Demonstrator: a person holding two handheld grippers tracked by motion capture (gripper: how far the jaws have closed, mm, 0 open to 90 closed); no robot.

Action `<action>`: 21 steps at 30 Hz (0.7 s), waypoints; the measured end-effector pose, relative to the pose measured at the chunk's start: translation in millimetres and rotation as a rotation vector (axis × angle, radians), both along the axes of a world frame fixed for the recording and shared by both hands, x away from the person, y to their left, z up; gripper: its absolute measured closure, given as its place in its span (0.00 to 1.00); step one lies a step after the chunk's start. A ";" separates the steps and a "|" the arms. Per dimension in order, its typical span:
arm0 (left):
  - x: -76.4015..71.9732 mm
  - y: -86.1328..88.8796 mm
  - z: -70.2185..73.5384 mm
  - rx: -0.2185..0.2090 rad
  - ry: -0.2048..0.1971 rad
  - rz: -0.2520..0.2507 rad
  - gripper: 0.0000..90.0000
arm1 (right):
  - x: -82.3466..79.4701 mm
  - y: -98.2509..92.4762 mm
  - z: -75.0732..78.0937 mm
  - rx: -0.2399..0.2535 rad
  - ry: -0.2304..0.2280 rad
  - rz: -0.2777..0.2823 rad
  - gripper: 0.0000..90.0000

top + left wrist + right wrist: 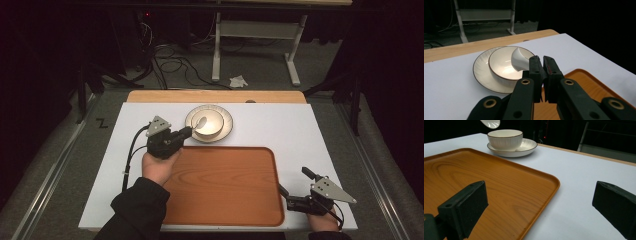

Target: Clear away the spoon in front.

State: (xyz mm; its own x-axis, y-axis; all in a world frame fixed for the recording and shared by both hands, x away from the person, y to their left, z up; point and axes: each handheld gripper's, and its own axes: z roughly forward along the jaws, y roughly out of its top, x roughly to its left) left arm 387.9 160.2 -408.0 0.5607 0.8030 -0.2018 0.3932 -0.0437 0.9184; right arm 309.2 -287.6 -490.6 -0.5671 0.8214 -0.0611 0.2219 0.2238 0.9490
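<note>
Dark surroundings with a tangle of cables on the grey floor and a pale frame stand behind a white worktop (310,135), whose far edge shows a strip of bare wood. Near that far edge a bowl (207,126) sits in a plate (227,125), and the left hand-held gripper (542,65), its jaws clamped on the handle of a white spoon (519,60), holds the spoon's scoop over the bowl, probably to lift it clear. The right hand-held gripper (539,202) rests with jaws wide apart and nothing between them at the near right corner of the wooden tray (225,185), seemingly waiting its turn.
</note>
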 end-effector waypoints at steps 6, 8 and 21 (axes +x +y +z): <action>-30.0 11.9 -2.2 0.000 -0.017 -0.017 0.96 | -0.4 -0.2 0.1 0.006 0.003 -0.001 0.01; -36.1 13.8 -3.3 -0.008 -0.017 -0.022 0.96 | -0.7 0.0 0.1 0.004 0.004 -0.003 0.01; -90.5 25.3 -25.8 -0.072 -0.001 -0.072 0.96 | -0.9 1.3 -0.4 0.001 0.008 -0.002 0.01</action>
State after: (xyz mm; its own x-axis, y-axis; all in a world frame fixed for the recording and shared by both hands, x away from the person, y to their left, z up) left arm 297.4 185.5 -433.9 0.6169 0.7440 -0.2566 0.3904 -0.0062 0.9206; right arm 308.3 -286.3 -491.0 -0.5656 0.8228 -0.0555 0.2302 0.2222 0.9474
